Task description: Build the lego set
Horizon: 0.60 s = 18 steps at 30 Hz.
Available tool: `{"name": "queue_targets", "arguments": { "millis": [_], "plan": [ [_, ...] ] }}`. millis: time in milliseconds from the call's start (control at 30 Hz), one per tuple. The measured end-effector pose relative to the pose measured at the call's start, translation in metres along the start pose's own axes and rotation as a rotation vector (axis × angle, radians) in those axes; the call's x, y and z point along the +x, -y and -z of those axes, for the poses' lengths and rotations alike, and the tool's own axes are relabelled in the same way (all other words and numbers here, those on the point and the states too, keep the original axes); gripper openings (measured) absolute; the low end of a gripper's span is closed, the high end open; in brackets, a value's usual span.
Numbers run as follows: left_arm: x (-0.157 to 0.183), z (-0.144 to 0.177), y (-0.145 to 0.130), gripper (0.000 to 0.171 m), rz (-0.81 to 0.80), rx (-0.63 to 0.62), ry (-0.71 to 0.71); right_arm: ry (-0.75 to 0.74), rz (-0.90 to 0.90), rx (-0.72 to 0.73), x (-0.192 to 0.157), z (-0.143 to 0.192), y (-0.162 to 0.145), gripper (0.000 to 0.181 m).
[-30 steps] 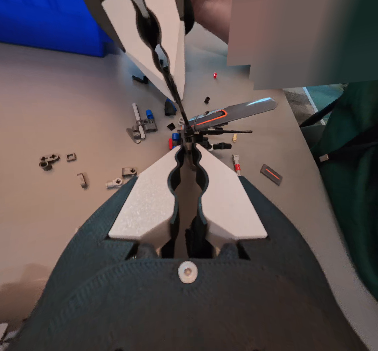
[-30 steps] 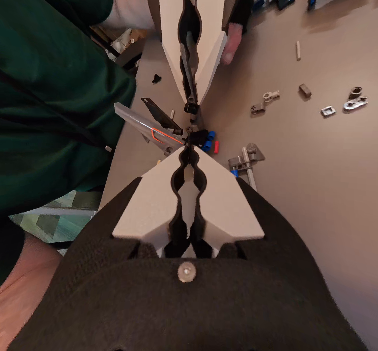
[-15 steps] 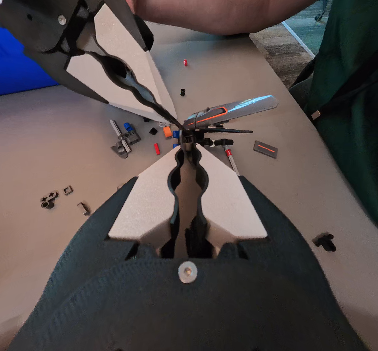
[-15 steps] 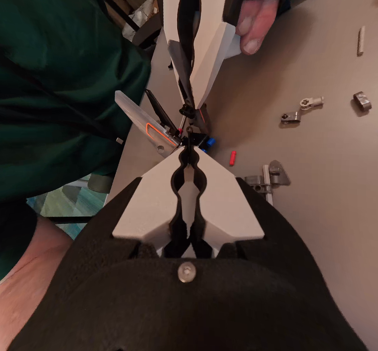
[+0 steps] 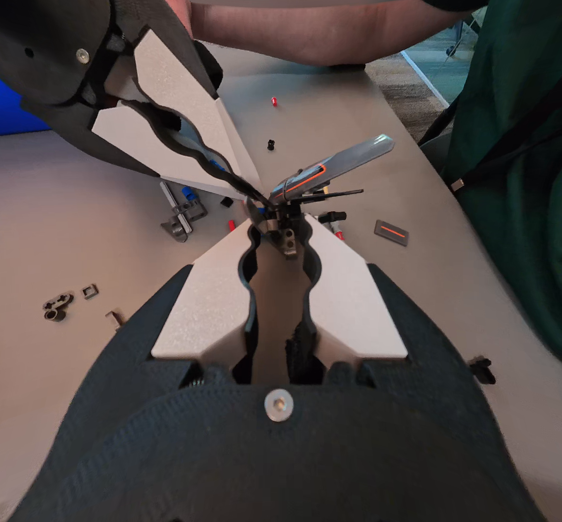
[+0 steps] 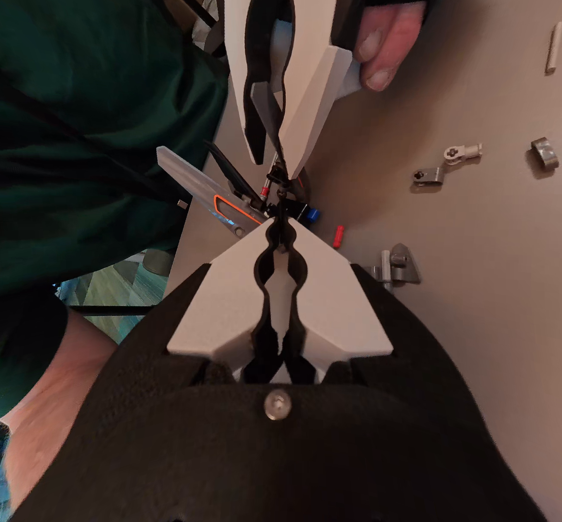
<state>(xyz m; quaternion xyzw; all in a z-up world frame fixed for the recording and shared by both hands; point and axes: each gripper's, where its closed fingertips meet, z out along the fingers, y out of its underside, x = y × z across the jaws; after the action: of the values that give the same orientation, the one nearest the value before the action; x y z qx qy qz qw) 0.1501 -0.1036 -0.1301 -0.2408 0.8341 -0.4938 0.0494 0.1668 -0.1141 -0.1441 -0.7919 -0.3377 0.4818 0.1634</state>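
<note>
The partly built lego model has a grey wing panel with an orange line (image 5: 334, 164), also seen in the right wrist view (image 6: 206, 188), and a grey holed beam (image 5: 288, 238). My left gripper (image 5: 278, 223) holds the model by that beam above the table, jaws fairly wide around it. It enters the right wrist view from above (image 6: 275, 167). My right gripper (image 6: 281, 223) is shut on a thin black piece (image 6: 282, 203) at the model's hub. It comes in from the upper left in the left wrist view (image 5: 258, 198). The two gripper tips nearly touch.
Loose parts lie on the grey table (image 5: 76, 203): a grey axle assembly (image 5: 182, 218), a dark tile with an orange line (image 5: 392, 232), a red pin (image 5: 274, 101), a black pin (image 5: 270, 144), and grey connectors (image 5: 57, 309) (image 6: 431, 176). The table edge and a person in green (image 5: 517, 173) are to the right. The grippers are tip to tip, or close to it. The right tips stand about 10 cm off the black pin (image 5: 270, 144).
My right gripper has swung from upright to lying low at the left while staying shut on the black piece. My left jaws now stand wider around the model. The table appears closer in both views.
</note>
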Motion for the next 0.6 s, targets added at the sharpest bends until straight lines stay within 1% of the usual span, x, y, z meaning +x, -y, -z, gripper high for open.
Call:
{"name": "queue_targets", "arguments": {
  "millis": [167,367,500,600],
  "plan": [
    [-0.0055,-0.0046,-0.0058,0.026,0.040,-0.028,0.016,-0.007,-0.001,0.018,0.0017,0.0015,-0.0023,0.000],
    [-0.0081,-0.0058,-0.0030,0.021,0.091,-0.014,-0.008,0.001,0.015,0.029,0.0014,-0.0002,-0.0012,0.000],
    [-0.0044,-0.0064,-0.0015,0.014,0.091,-0.005,-0.026,0.011,0.018,0.048,-0.0003,0.0018,0.0017,0.000],
    [-0.0034,-0.0072,-0.0013,0.014,0.087,-0.008,-0.031,0.016,0.020,0.053,-0.0007,0.0024,0.0022,0.000]
  ]
}}
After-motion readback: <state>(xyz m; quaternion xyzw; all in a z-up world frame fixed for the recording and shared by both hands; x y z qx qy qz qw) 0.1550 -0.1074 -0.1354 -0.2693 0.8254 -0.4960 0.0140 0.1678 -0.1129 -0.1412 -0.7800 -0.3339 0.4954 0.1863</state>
